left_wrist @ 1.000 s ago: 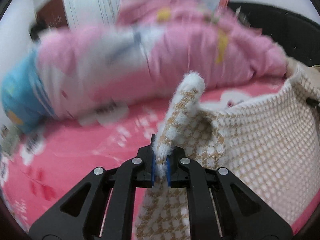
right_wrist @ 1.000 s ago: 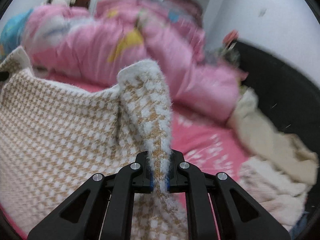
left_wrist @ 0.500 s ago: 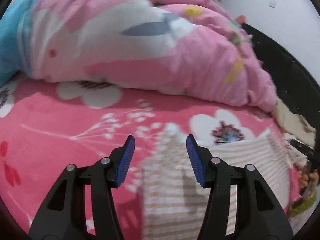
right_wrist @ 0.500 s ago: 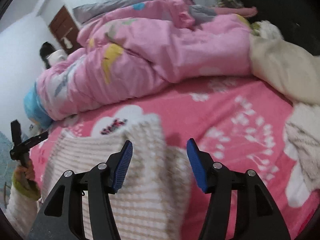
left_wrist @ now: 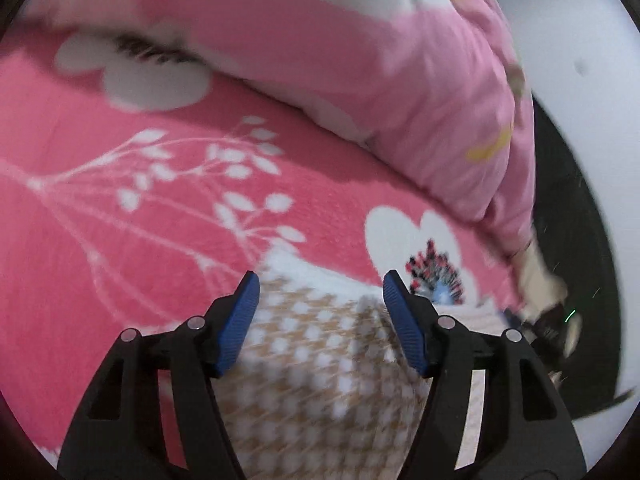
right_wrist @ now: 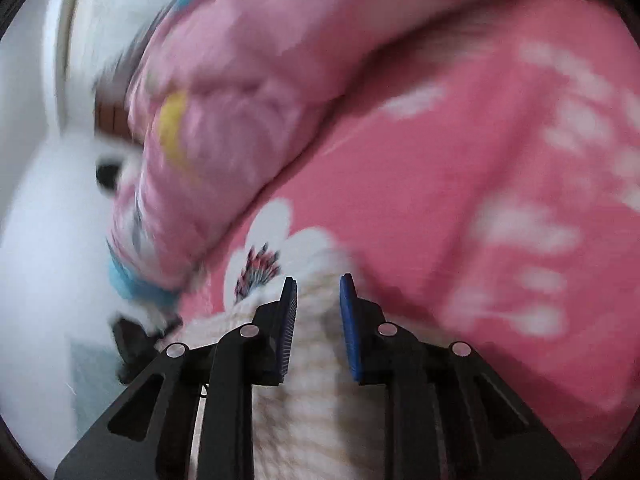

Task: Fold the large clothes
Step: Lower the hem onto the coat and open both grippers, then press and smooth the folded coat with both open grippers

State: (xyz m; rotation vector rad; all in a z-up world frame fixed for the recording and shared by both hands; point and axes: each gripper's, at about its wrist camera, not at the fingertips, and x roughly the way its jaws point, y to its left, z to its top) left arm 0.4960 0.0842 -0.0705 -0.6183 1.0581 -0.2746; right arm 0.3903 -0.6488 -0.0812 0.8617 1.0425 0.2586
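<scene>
A: Surface?
B: Item one, a bedspread (left_wrist: 120, 208), deep pink with white flower and leaf print, filling the middle of both views. Item two, a rumpled quilt (left_wrist: 360, 64), paler pink with yellow patches, heaped across the upper part of each frame.

A: Room?
B: White wall (left_wrist: 580, 60) at upper right of the left view; a dark band curves below it. The right view is badly blurred at left; only white shows there.

A: The garment?
B: A sweater (left_wrist: 320, 380), tan-and-white check, lying on the bedspread at bottom centre of both views.

A: Grippers?
B: The left gripper (left_wrist: 320, 300): fingers wide apart and opening, sweater below, unpinched. The right gripper (right_wrist: 319, 300): fingers narrower and closing, fabric showing between them, not yet pressed.
</scene>
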